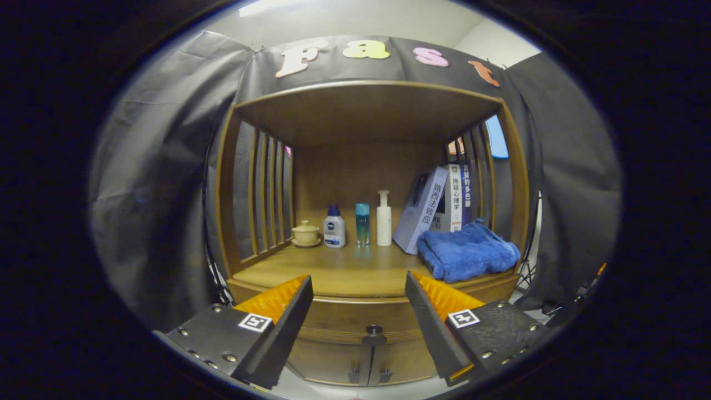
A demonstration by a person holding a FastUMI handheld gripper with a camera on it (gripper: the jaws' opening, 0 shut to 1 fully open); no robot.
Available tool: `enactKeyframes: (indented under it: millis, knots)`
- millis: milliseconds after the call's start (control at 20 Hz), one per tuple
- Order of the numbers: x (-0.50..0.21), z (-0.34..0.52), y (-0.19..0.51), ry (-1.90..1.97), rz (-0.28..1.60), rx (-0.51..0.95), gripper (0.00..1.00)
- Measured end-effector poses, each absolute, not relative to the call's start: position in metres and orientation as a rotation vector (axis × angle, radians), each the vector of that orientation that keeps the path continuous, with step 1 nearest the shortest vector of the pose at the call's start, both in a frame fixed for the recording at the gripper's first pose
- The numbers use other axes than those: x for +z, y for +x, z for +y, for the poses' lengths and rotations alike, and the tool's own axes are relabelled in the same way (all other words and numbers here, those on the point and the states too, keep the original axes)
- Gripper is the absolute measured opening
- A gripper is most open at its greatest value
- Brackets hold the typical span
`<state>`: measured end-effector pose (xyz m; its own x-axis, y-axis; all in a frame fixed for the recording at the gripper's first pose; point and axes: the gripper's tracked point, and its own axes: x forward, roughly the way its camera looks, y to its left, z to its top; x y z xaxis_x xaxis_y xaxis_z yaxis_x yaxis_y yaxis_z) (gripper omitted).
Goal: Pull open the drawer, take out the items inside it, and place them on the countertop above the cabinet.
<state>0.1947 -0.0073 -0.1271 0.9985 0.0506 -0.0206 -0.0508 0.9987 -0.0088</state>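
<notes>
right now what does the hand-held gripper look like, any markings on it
The hand-held gripper has two wedge-shaped fingers with ribbed inner pads. Each sits on a flat textured plate fixed with round silver screws and carries a small square black-and-white marker tag.

I have the gripper held level, pointing straight forward. Its two fingers are spread wide apart, with a broad gap between the tips. Nothing sits between them and neither finger touches anything. Both fingers angle slightly inward toward their tips, about evenly on each side.
</notes>
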Motion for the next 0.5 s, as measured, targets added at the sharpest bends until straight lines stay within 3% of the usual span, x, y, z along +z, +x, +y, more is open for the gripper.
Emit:
enactKeyframes:
  millis: [500]
  knots:
    - [-0.230, -0.015, 0.248, 0.053, 0.157, 0.073, 0.99]
